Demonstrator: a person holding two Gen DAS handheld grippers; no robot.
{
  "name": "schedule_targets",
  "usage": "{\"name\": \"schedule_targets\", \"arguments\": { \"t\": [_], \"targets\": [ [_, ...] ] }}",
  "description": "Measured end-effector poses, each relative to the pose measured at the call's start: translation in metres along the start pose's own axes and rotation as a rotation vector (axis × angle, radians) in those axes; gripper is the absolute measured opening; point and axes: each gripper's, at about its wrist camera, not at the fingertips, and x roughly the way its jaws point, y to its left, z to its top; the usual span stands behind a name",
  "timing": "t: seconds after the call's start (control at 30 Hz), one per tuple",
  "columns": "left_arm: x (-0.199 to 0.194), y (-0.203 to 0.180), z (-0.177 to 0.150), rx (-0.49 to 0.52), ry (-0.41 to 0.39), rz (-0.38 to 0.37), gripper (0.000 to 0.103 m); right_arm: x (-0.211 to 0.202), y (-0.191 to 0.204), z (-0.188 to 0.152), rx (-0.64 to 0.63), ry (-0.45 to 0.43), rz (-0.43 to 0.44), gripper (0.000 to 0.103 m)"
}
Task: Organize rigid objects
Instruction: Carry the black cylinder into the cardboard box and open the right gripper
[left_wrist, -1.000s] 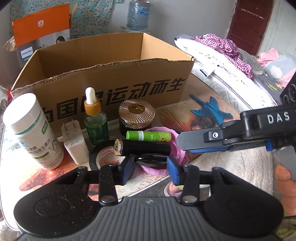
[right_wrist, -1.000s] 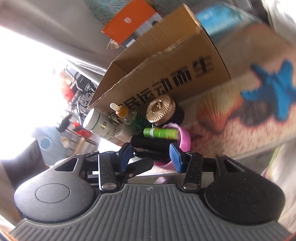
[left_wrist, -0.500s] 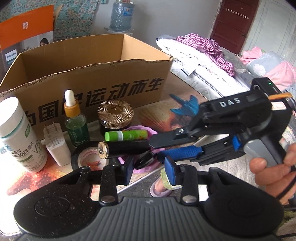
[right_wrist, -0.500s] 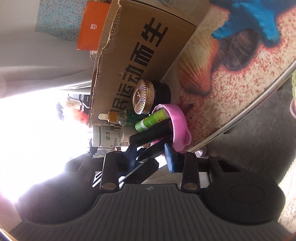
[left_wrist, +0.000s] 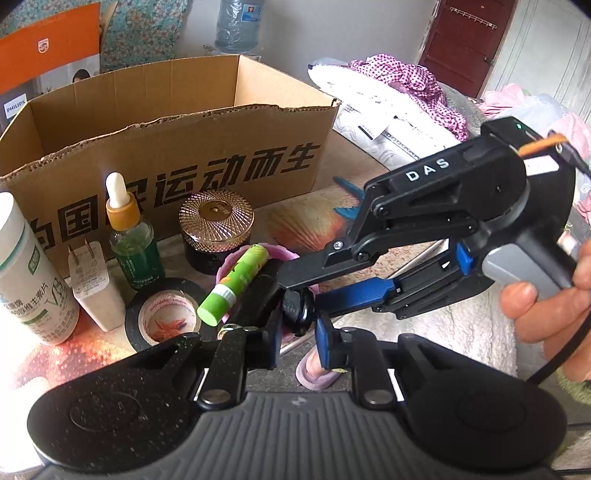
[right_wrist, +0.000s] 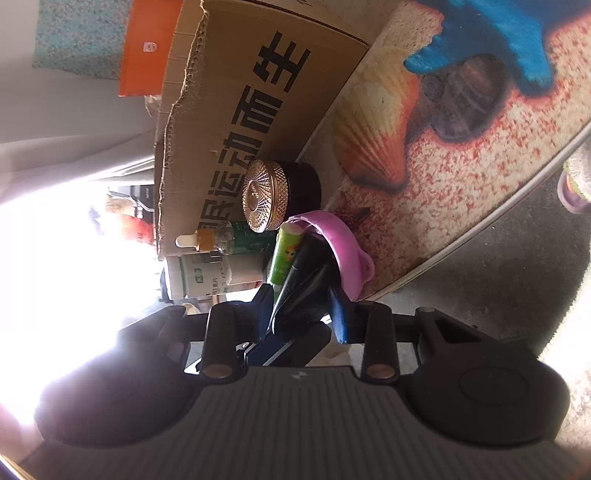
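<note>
A pink bowl (left_wrist: 284, 254) sits near the table's front edge, holding a green tube (left_wrist: 234, 284), a black cylinder (left_wrist: 255, 295) and a small black clip (left_wrist: 297, 310). My left gripper (left_wrist: 297, 338) is open, just in front of the bowl. My right gripper (left_wrist: 306, 291) reaches in from the right, turned on its side, its jaws around the black clip with a gap still showing. In the right wrist view the right gripper (right_wrist: 301, 314) straddles black objects beside the pink bowl (right_wrist: 343, 243) and green tube (right_wrist: 286, 254).
An open cardboard box (left_wrist: 173, 147) stands behind. In front of it are a white pill bottle (left_wrist: 26, 280), white charger (left_wrist: 94, 288), green dropper bottle (left_wrist: 129, 236), gold-lidded jar (left_wrist: 216, 229) and black tape roll (left_wrist: 166, 314). Bedding lies at the right.
The right gripper has rolled onto its side and moved in to the bowl's contents. The green tube and black cylinder have swung from lying across to pointing toward me.
</note>
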Motion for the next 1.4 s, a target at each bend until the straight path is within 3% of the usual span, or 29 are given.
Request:
{"name": "schedule_targets", "arguments": {
  "t": [0.3,0.77,0.93,1.13,1.23,1.4],
  "targets": [
    [-0.001,-0.003,0.0,0.014,-0.028,0.036,0.017,0.01,0.006,0.011,0.032,0.048,-0.035,0.032],
    [-0.038,-0.024,0.006,0.092,-0.138,0.06,0.018,-0.027,0.018,-0.011,-0.011,-0.026,0.1,0.031],
    [-0.067,-0.029,0.024,0.125,-0.221,0.092,0.018,-0.049,0.053,-0.016,-0.131,-0.067,0.146,0.031],
    [-0.102,0.0,0.076,0.059,-0.308,0.08,0.022,-0.063,0.12,0.0,-0.303,-0.113,0.237,0.031],
    [-0.105,0.019,0.102,0.035,-0.336,0.127,0.022,-0.05,0.155,0.022,-0.365,-0.103,0.263,0.031],
    [-0.088,0.066,0.143,-0.043,-0.298,0.213,0.021,0.0,0.199,0.068,-0.382,-0.02,0.253,0.031]
  ]
}}
